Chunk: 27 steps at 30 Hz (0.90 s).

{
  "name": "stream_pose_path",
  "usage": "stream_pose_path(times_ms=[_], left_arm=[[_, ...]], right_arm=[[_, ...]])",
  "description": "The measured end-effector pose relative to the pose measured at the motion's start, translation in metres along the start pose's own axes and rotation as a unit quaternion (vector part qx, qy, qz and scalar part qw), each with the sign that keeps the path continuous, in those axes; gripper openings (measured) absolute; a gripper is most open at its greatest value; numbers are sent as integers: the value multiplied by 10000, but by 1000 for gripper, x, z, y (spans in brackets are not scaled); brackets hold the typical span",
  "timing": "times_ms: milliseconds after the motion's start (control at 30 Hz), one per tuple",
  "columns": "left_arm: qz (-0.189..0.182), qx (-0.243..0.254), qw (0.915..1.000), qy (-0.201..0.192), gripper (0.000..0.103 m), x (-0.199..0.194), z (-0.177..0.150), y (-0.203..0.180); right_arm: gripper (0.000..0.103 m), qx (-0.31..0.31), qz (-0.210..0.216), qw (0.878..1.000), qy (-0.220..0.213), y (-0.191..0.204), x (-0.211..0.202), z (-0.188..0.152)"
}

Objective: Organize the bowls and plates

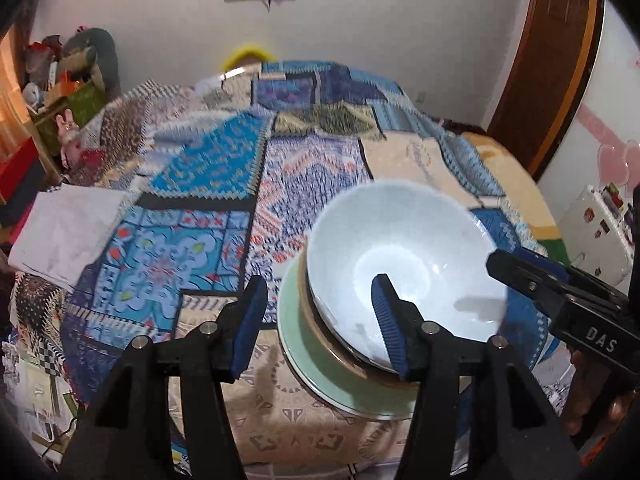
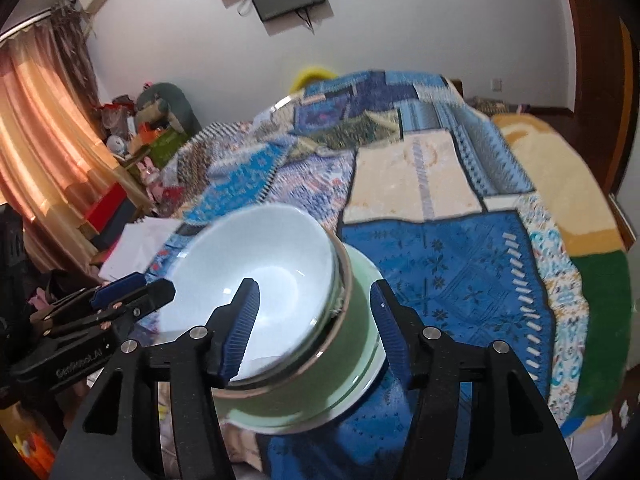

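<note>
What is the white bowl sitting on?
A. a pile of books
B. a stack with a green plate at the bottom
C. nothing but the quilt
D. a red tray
B: the white bowl rests on a brown-rimmed dish that lies on a green plate, and the whole stack stands on the patchwork quilt.

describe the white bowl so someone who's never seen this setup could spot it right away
Start from the bed covered in a blue patchwork quilt; near its front edge sits a small stack of dishes. The white bowl is the top piece, nested over a brown-rimmed dish on a pale green plate. It is the only deep, plain white piece, and both open grippers flank it.
</note>
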State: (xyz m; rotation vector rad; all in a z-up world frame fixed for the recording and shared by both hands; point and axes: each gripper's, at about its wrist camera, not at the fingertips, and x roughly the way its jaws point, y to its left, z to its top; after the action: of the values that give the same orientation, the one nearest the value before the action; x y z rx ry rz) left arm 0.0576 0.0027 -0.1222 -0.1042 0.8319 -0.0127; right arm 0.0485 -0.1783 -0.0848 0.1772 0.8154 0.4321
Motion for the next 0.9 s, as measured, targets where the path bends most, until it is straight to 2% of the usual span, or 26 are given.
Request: stream_pose_path(times_ms=[133, 267, 400, 533, 600, 667, 800, 900], left_arm=[[-38, 26, 9990, -440, 58, -34, 7, -1], [-42, 92, 9941, -1077, 64, -78, 14, -6], [-80, 135, 9866, -1623, 71, -116, 16, -9], [-58, 176, 9753, -2201, 86, -153, 14, -10], [-95, 157, 9701, -2420, 91, -167, 11, -10], [-78, 147, 9657, -2590, 101, -178, 8, -10], [36, 79, 9541, -2994, 103, -197, 1, -10], [-6, 167, 9511, -3085, 103, -205, -3, -12]], right_arm=[[54, -235, 9, 9988, -431, 14, -31, 8], [55, -500, 36, 9947, -900, 32, -68, 13], [63, -720, -2, 9883, -1347, 46, -97, 15], [73, -860, -11, 9805, -1765, 58, -123, 13], [77, -916, -22, 9769, -1930, 63, -132, 12], [81, -956, -28, 9738, -2062, 66, -140, 11], [85, -1075, -22, 9694, -2207, 75, -149, 8], [85, -1159, -19, 9669, -2271, 79, -152, 5]])
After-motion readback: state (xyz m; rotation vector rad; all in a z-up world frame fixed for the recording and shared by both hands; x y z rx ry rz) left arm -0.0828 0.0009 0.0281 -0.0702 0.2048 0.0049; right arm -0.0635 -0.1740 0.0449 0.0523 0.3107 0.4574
